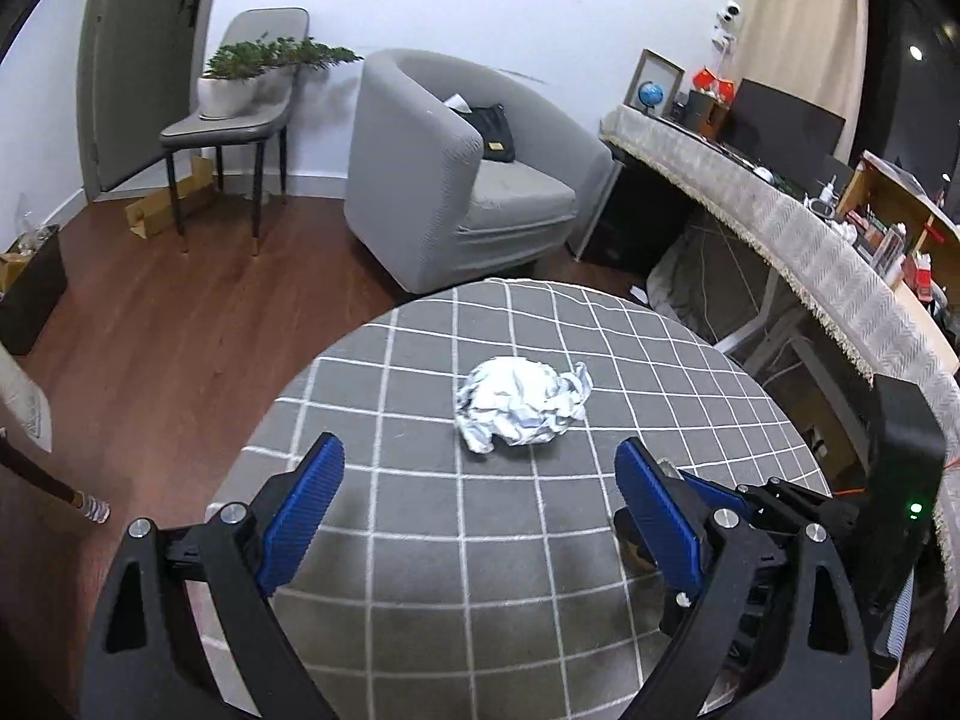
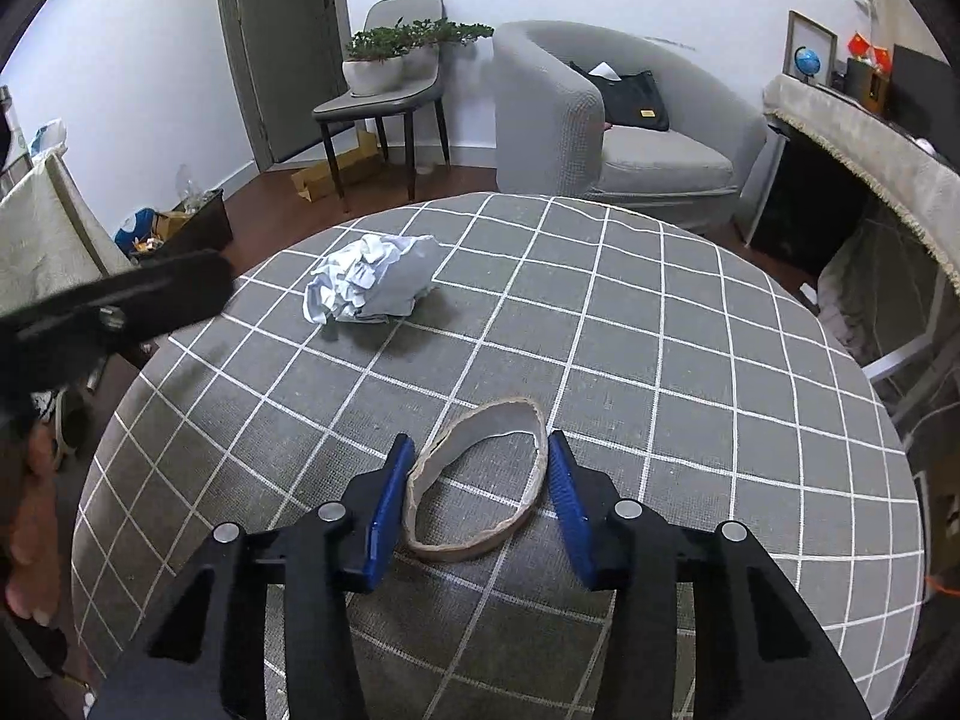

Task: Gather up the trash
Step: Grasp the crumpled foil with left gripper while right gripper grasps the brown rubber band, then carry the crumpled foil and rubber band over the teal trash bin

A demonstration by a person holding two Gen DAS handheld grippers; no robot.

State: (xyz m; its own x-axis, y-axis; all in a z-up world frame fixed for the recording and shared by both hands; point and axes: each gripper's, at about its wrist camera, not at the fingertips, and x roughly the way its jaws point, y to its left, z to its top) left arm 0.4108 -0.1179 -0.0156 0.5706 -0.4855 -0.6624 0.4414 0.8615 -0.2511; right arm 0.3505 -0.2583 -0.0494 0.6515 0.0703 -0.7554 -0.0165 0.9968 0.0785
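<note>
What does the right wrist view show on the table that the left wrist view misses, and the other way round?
Only the right wrist view shows the cardboard ring lying on the checked tablecloth, sitting between the blue pads of the right hand-held gripper, which touch its sides. Only the left wrist view shows the left hand-held gripper open with nothing between its pads, and the cluttered desk at right. Both show the crumpled paper ball, the grey armchair and the potted plant on a chair.

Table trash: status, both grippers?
Left gripper open, short of crumpled paper. Right gripper pads touching cardboard ring. Nothing in the way.
</note>
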